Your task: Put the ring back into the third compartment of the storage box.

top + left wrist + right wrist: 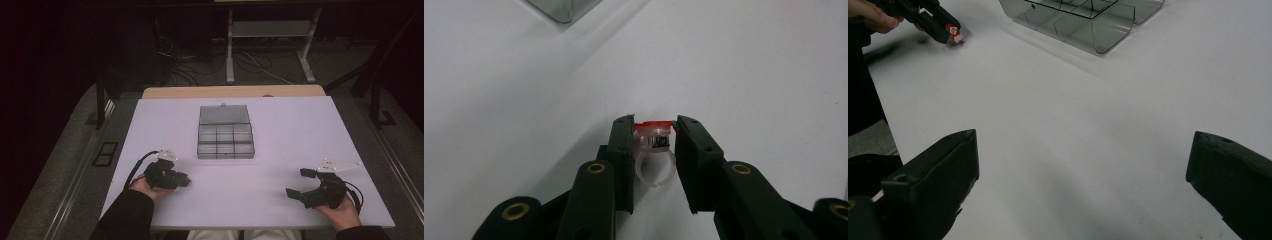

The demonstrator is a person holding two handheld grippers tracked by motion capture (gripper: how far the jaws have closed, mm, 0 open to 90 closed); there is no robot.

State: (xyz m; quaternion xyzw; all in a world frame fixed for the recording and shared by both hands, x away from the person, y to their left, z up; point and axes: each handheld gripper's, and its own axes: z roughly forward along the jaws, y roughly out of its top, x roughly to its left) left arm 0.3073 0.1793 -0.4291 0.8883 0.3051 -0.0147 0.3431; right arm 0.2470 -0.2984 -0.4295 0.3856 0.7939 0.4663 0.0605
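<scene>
A white rectangular table (280, 150) carried a clear smoky-grey plastic compartment box (225, 140) w/ its hinged lid (224, 114) laid open flat on the far side. The box sat near the table's middle, slightly toward the far edge; its grid of small compartments looked empty from the high view, though the view was too dim and small to be sure.

Left gripper (183, 179) was at the near-left part of the table, held in the person's left hand (145, 186), dark sleeve at the bottom edge. Its jaws were pinched on a small clear plastic ring w/ a red top (653, 150); in the left gripper view the ring's band hung between the two black jaws, red cap pointing away from the camera, a tiny dark printed patch on its side. The ring sat just above the white surface; contact w/ the table couldn't be told. A corner of the box showed at the upper left of that view, well apart from the ring.

Right gripper (300, 183) was at the near-right, in the right hand (342, 212), jaws spread wide, nothing between them. Right gripper view showed the box farther off at top and the left gripper w/ the ring at upper left.
</scene>
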